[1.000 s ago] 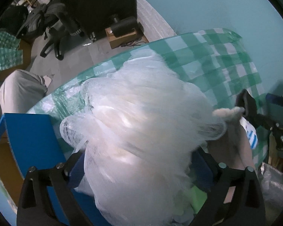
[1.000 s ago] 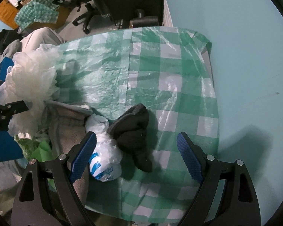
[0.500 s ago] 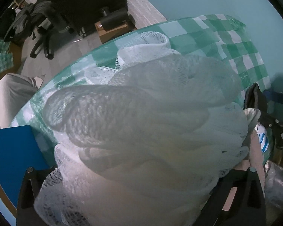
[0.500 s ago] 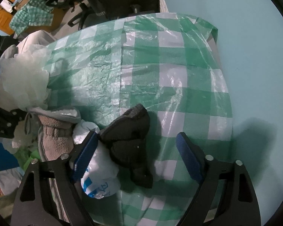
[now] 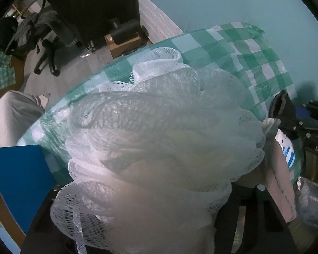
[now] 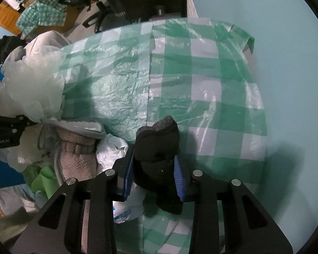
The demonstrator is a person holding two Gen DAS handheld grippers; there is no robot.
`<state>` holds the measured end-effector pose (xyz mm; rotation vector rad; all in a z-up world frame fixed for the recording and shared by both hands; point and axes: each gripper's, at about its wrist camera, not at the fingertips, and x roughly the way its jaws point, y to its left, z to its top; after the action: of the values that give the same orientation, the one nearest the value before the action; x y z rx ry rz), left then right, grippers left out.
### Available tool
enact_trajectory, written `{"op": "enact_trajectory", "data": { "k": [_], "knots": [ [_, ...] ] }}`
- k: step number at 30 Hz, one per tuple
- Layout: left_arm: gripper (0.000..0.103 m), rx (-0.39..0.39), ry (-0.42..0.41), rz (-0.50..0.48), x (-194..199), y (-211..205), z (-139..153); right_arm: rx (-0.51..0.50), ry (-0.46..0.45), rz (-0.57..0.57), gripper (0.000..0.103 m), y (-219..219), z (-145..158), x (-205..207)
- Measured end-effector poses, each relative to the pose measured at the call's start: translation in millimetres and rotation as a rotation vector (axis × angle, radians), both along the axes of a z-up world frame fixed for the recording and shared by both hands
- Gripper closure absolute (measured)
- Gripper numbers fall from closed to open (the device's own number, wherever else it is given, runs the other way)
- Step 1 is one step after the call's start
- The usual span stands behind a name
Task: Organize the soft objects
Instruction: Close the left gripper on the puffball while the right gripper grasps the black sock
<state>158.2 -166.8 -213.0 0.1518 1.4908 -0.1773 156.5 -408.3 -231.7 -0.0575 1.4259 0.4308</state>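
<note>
A white mesh bath sponge [image 5: 159,148] fills the left wrist view, held in my left gripper, whose fingers it hides; it also shows in the right wrist view [image 6: 29,89] at the left edge. My right gripper [image 6: 153,173] is shut on a black fuzzy sock [image 6: 159,148] that lies on the green-and-white checked tablecloth [image 6: 201,74]. A pinkish-brown towel [image 6: 76,160] and a crumpled white plastic bag [image 6: 116,154] lie just left of the sock. The sock also shows in the left wrist view [image 5: 279,105] at the right.
A blue box [image 5: 17,180] stands at the table's left edge. A teal wall [image 6: 286,63] borders the table on the right. An office chair [image 5: 46,42] and dark furniture stand on the floor beyond. Green cloth [image 6: 42,177] lies in the left pile.
My right gripper has closed its blue pads around the black sock. The left gripper holds the mesh sponge a little higher and closer to the camera.
</note>
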Motion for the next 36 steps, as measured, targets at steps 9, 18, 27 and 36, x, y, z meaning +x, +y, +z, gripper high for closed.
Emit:
{"op": "enact_trajectory", "data": {
  "k": [9,18,27,36],
  "knots": [
    [0.039,-0.017,-0.084,0.04,-7,9,30,-0.018,-0.065,0.004,0.071,2,29,-2],
    [0.039,-0.052,-0.166,0.07,-13,17,69,0.001,-0.109,0.003,0.071,24,49,5],
    [0.039,-0.064,-0.233,0.092,-33,31,100,0.019,-0.142,0.032,0.071,34,76,-5],
    [0.039,-0.081,-0.268,0.129,-50,49,123,0.049,-0.178,0.084,0.071,55,108,-12]
  ]
}}
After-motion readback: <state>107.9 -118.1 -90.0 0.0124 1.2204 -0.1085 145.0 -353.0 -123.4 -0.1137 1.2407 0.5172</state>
